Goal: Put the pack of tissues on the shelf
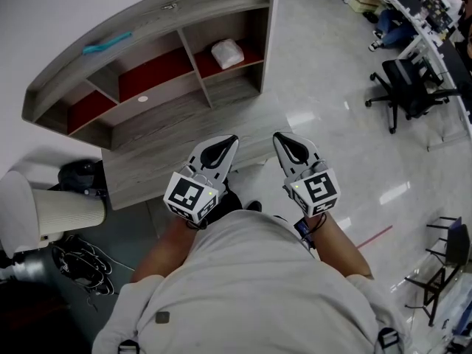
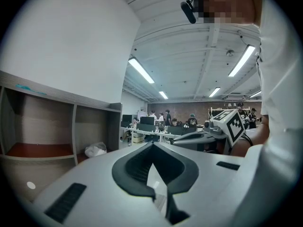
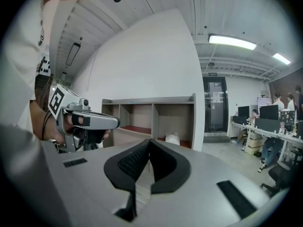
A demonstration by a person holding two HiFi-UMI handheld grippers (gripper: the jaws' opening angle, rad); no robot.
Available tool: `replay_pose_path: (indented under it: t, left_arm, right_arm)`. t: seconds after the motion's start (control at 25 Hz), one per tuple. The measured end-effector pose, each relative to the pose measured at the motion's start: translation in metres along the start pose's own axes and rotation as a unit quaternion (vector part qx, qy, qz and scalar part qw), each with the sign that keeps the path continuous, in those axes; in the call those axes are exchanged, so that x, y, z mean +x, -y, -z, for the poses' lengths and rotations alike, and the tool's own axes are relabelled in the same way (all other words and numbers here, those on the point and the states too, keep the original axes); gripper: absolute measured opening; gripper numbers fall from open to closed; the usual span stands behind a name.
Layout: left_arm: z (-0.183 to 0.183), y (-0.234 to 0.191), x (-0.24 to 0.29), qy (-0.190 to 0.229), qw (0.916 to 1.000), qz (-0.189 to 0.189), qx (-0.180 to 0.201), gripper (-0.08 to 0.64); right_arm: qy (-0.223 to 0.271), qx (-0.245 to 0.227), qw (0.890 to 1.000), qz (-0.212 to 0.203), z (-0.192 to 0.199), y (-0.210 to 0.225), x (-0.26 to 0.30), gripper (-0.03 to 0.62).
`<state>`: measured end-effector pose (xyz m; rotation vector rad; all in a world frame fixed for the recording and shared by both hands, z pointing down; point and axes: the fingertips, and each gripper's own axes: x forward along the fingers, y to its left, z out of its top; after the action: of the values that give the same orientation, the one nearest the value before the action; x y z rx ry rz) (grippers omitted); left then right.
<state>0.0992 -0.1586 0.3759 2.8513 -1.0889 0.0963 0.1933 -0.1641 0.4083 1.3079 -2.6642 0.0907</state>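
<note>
The pack of tissues [image 1: 227, 52], a white crinkled plastic bundle, lies in the right-hand upper compartment of the grey wooden shelf [image 1: 155, 120], on its red floor. It shows small in the left gripper view [image 2: 95, 149] and the right gripper view [image 3: 173, 139]. My left gripper [image 1: 230, 140] and right gripper [image 1: 279, 137] are held side by side in front of my body, well short of the shelf, pointing toward it. Both are shut with nothing between the pads, as their own views show: left gripper [image 2: 152, 144], right gripper [image 3: 150, 141].
A turquoise object [image 1: 107, 44] lies on the shelf top and a small white disc [image 1: 142, 99] on a middle board. A white cylinder [image 1: 70, 211] and tangled cables [image 1: 77, 260] sit at left. An office chair [image 1: 405, 83] and desks stand at right.
</note>
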Motion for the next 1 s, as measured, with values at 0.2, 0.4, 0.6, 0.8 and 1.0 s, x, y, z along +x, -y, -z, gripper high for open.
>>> replay_pose_path:
  t: [0.2, 0.4, 0.6, 0.8, 1.0]
  left_arm:
    - [-0.007, 0.002, -0.010, 0.001, 1.0000, -0.005, 0.005, 0.015]
    - [-0.005, -0.004, -0.025, -0.004, 0.9999, -0.006, 0.007, 0.015]
    - [-0.001, -0.009, -0.042, -0.010, 0.9999, 0.005, 0.004, 0.015]
    - [-0.001, -0.019, -0.069, -0.010, 0.9997, 0.020, 0.005, 0.015]
    - [-0.004, -0.026, -0.112, -0.004, 0.9995, 0.031, 0.008, 0.015]
  right_arm:
    - [0.006, -0.001, 1.000, -0.009, -0.009, -0.009, -0.002, 0.020]
    - [0.008, 0.004, 1.000, -0.006, -0.007, -0.017, 0.000, 0.020]
    - [0.004, 0.011, 1.000, 0.002, -0.003, -0.035, 0.000, 0.020]
    - [0.007, 0.011, 1.000, 0.017, -0.009, -0.062, 0.003, 0.020]
    - [0.009, 0.007, 1.000, 0.026, -0.016, -0.105, 0.002, 0.020]
